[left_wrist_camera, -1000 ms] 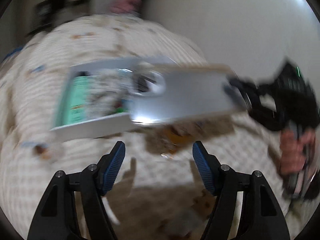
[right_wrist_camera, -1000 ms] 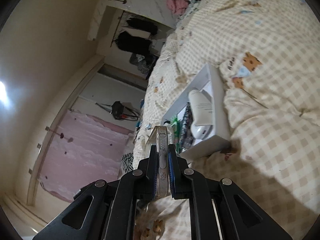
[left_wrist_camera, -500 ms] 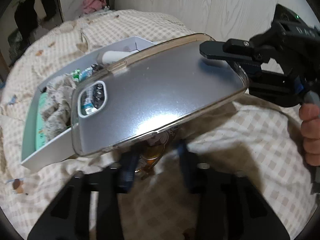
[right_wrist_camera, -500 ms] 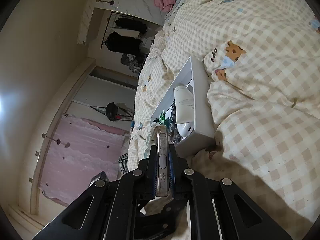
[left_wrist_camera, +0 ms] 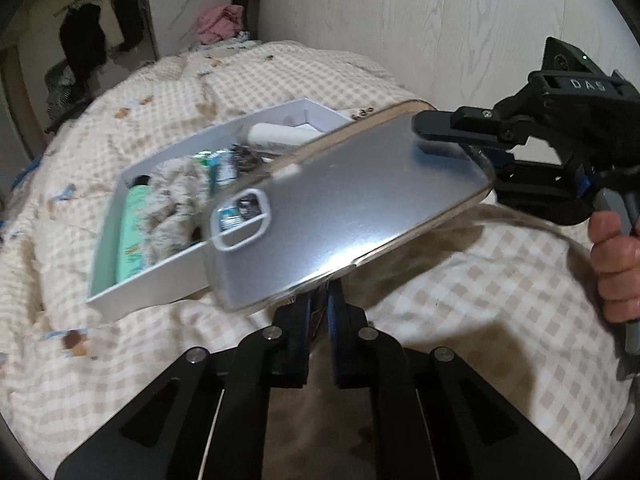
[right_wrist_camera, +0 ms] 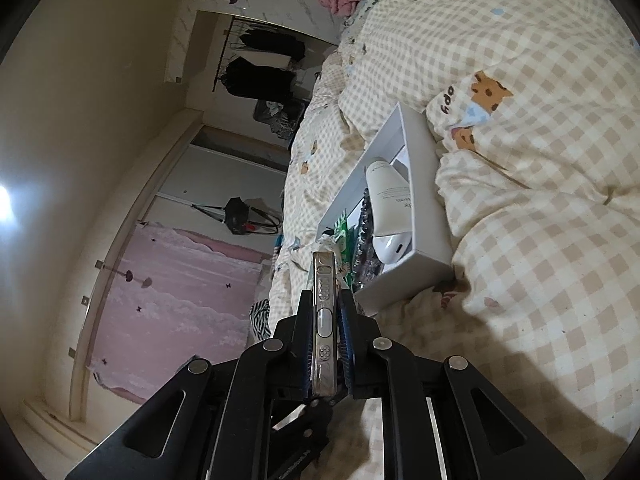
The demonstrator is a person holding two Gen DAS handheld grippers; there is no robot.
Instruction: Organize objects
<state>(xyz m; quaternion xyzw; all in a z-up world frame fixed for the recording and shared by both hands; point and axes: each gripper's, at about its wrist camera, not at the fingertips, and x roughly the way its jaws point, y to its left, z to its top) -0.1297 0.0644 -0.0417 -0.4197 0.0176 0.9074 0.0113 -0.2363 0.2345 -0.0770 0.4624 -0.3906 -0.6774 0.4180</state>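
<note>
A silver phone in a clear case (left_wrist_camera: 344,208) is held in the air above the bed. My right gripper (left_wrist_camera: 452,140) is shut on its right end; in the right wrist view the phone (right_wrist_camera: 323,320) stands edge-on between the closed fingers (right_wrist_camera: 325,332). My left gripper (left_wrist_camera: 319,308) is shut just under the phone's lower edge; whether it grips that edge I cannot tell. Behind the phone lies a white box (left_wrist_camera: 160,280) holding a green bottle (left_wrist_camera: 132,236), a fluffy cloth (left_wrist_camera: 172,208) and a white tube (left_wrist_camera: 276,134). The box also shows in the right wrist view (right_wrist_camera: 424,216).
The box rests on a checked beige quilt (left_wrist_camera: 480,300) with bear prints. A wood-panel wall (left_wrist_camera: 440,32) runs behind the bed. Dark clothes (left_wrist_camera: 80,40) hang at the far left, and a pink garment (left_wrist_camera: 218,24) lies at the bed's far end.
My left gripper has closed from wide open to shut under the phone. The phone, held by my right gripper, has come closer over the box.
</note>
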